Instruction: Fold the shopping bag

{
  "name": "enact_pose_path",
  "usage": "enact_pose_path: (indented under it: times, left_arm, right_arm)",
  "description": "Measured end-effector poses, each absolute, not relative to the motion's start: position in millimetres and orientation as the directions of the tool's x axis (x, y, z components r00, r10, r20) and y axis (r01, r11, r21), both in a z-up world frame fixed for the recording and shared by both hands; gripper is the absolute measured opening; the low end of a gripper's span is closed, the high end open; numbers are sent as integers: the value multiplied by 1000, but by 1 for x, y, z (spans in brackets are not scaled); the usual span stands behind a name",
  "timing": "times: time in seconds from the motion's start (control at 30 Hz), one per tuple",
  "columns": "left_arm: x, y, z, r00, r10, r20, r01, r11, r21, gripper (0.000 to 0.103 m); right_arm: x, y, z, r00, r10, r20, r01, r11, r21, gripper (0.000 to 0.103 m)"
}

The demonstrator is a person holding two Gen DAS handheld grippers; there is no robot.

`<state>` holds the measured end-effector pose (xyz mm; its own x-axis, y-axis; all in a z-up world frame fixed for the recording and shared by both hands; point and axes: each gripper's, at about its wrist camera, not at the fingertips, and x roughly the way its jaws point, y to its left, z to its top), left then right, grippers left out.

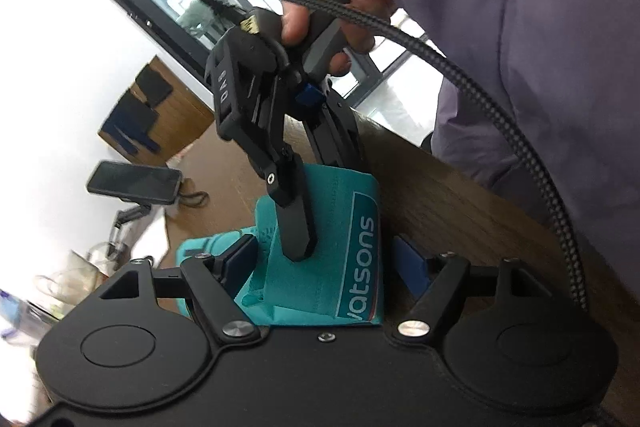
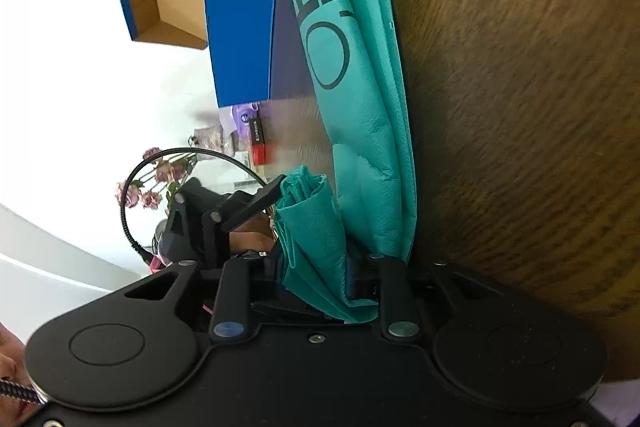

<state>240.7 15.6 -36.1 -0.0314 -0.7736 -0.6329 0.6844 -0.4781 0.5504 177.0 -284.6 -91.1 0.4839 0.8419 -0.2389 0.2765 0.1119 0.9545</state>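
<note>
Left wrist view
Shopping bag [image 1: 320, 259]: teal, folded into a thick packet, lying on the wooden table [image 1: 460, 195].
Left gripper [image 1: 332, 263]: jaws apart, one blue pad on each side of the bag, neither pressing on it.
Right gripper [image 1: 298, 227]: comes down onto the bag from above; fingers close together on a fold of it.
Hand [image 1: 320, 23]: grips that gripper's handle, above the bag.
Phone [image 1: 134, 183]: on a stand, left of the bag.

Right wrist view
Shopping bag [image 2: 360, 115]: a long folded strip running away along the table [image 2: 520, 107].
Right gripper [image 2: 344, 283]: clamped on the bag's near end.
Left gripper [image 2: 256, 203]: just left of the bag's rolled fold; one finger shows.
Blue box [image 2: 240, 35]: left of the bag's far end.
</note>
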Motion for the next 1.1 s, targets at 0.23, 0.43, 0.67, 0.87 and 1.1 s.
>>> enact_pose_path:
  times: [0.23,0.43,0.67,0.87,1.1]
  left_arm:
    - [247,-2,-31,-101,-707,-700,670,-568,478,73]
    - [246,-15,-33,-151,-682,-715,654,-612,445,73]
    - [246,-29,-37,-185,-672,-717,667,-621,410,81]
    - [242,-24,-38,-175,-686,-706,661,-613,432,87]
    - [271,-13,-21,-121,-721,-682,734,-528,428,91]
  right_arm:
    - [165,-293,-87,521,811,-266,336,92,937,33]
    - [151,-299,-82,546,784,-297,354,105,929,37]
    - [141,-308,-80,558,766,-320,307,168,937,29]
    - [137,-313,-81,570,759,-315,225,224,948,23]
    - [144,-307,-72,539,781,-316,68,334,940,25]
